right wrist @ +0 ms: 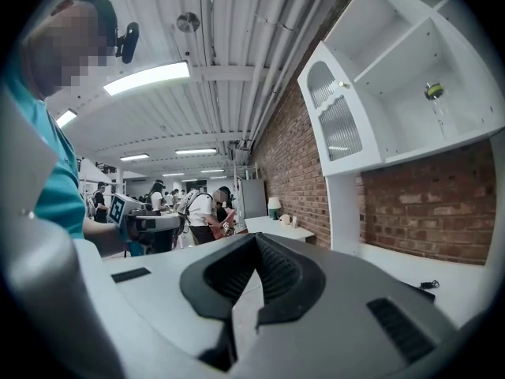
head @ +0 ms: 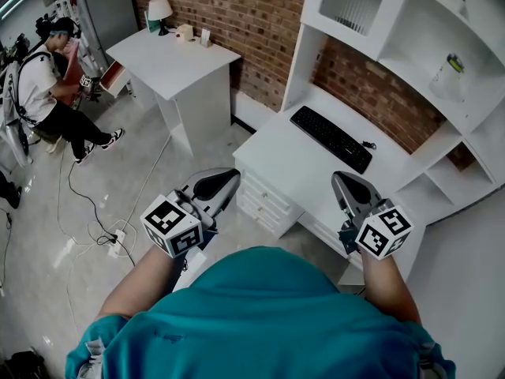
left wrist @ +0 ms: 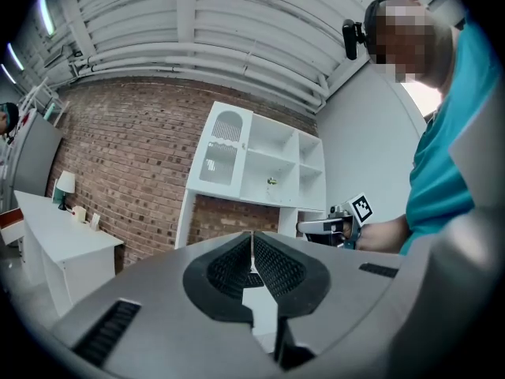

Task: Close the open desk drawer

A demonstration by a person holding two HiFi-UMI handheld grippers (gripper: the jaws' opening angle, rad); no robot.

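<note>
Where the desk [head: 288, 160] fills the frame's centre, its drawers [head: 264, 200] stack under the left end. Seen from steeply above, their fronts look flush; whether one is open cannot be told. Left gripper [head: 215, 186] is at lower centre-left, tip just beside the stack's left corner in the picture, touching nothing. Its jaws are pressed together, with nothing between them. Right gripper [head: 349, 186] is at lower centre-right over the desk's near edge, pads likewise meeting, empty. Keyboard [head: 331, 138] lies on the desktop, right of centre, below the shelves [head: 410, 46]. Second desk [head: 177, 54] at upper left carries a lamp [head: 160, 10]; a reddish far drawer [head: 114, 77] is pulled out of it beside a seated person [head: 43, 85].
</note>
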